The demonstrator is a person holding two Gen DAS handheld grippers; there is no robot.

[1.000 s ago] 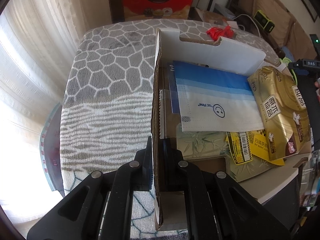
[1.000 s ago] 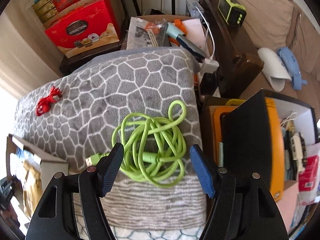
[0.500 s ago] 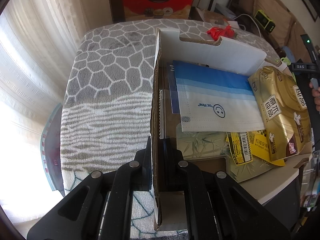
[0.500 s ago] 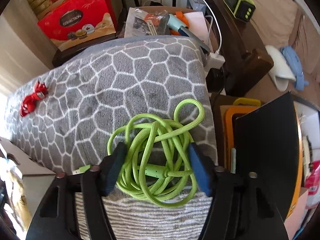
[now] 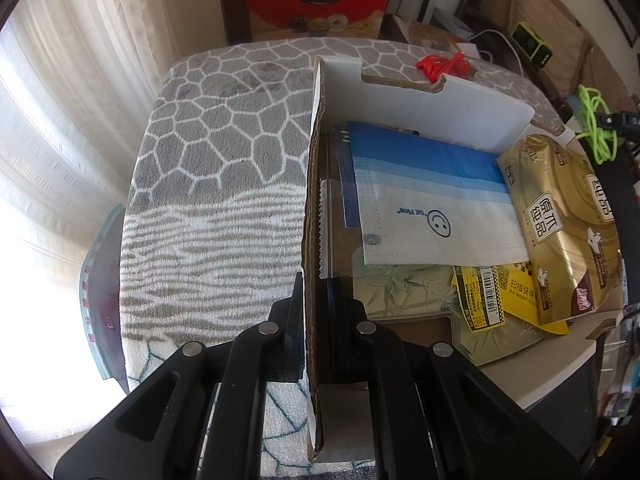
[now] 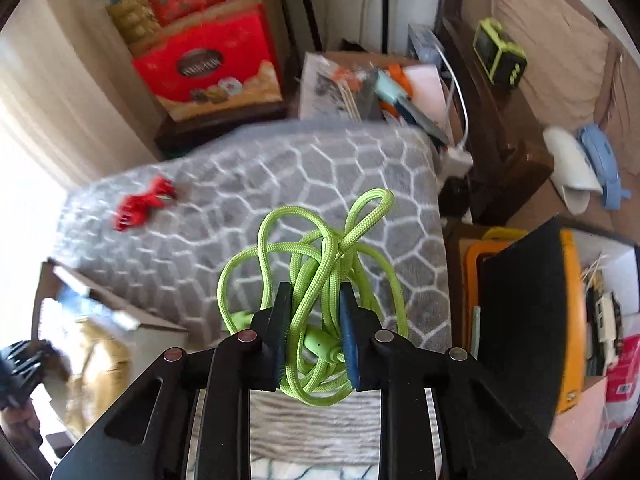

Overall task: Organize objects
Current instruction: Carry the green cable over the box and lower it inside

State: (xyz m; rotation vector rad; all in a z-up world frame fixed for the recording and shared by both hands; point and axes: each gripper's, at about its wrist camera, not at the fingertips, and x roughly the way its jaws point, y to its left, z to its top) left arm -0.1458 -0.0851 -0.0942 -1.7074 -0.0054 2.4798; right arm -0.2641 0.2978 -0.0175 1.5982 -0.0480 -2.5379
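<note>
My left gripper (image 5: 314,300) is shut on the left wall of an open cardboard box (image 5: 310,208). The box holds a blue and white mask pack (image 5: 432,204), a gold tissue pack (image 5: 560,220) and yellow and green packets. My right gripper (image 6: 314,312) is shut on a bundled green cable (image 6: 320,264) and holds it above the grey patterned blanket (image 6: 248,192). The cable also shows at the right edge of the left wrist view (image 5: 596,120). A red cord (image 6: 142,204) lies on the blanket behind the box (image 6: 120,320); it shows in the left wrist view (image 5: 440,65) too.
A red gift box (image 5: 316,0) stands behind the blanket. A black and orange case (image 6: 528,312) and a cluttered box sit to the right. A tray of tools (image 6: 372,88) and a yellow-green device (image 6: 500,56) are at the back.
My right gripper has closed on the green cable and lifted it off the blanket. The left gripper keeps its hold on the box wall.
</note>
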